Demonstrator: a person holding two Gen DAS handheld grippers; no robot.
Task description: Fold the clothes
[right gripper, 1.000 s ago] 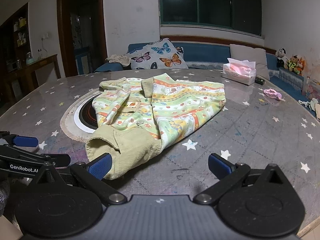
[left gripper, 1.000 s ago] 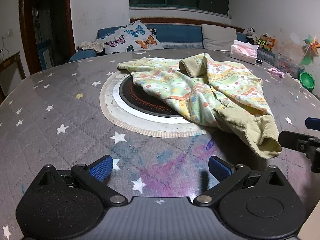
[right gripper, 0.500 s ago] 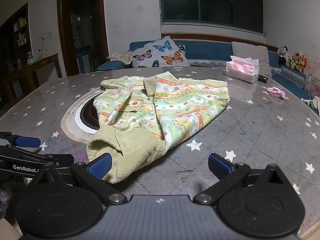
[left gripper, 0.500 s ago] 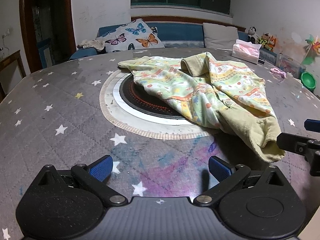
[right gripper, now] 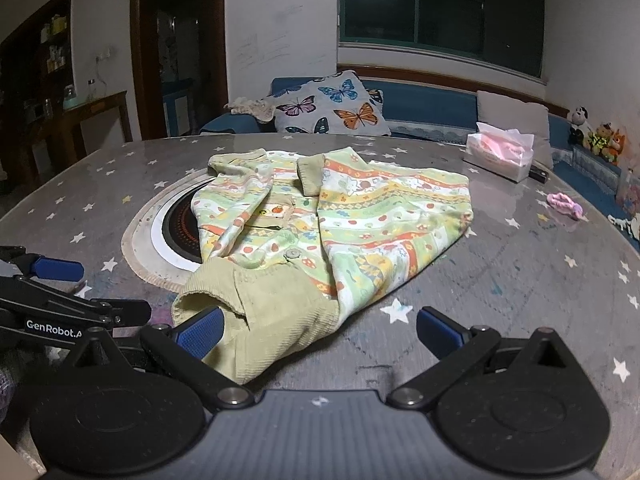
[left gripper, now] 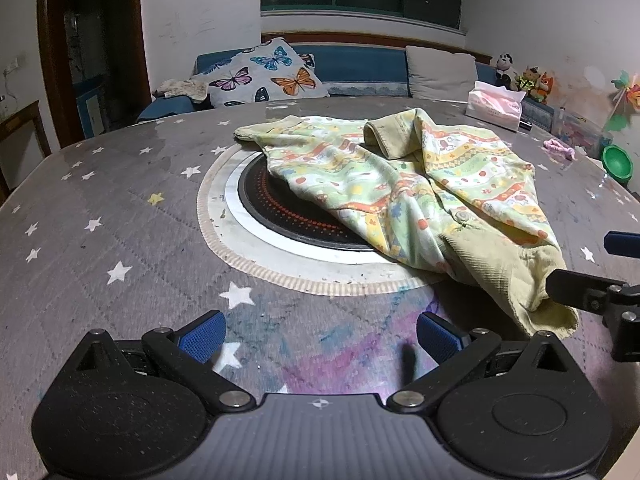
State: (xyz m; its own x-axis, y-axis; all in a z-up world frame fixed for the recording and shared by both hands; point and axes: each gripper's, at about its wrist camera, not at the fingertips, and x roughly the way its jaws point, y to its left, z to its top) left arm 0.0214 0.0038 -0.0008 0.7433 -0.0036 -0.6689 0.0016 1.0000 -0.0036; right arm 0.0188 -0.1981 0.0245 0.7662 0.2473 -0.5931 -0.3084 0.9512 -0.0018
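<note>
Two handheld grippers hover low over a round table (left gripper: 100, 208) with a grey star-print cover. The left gripper (left gripper: 318, 334) is spread wide, nothing between its blue pads. The right gripper (right gripper: 318, 330) is also spread wide; its left pad sits just beside the ribbed yellow hem of a child's patterned jacket (right gripper: 340, 216), contact hard to judge. The jacket lies rumpled at the table's centre, covering part of a round black hob (left gripper: 280, 216). A tissue box (right gripper: 500, 152) with pink tissues showing at its top stands at the far edge. A green bowl (left gripper: 618, 162) is cut off, contents unseen.
</note>
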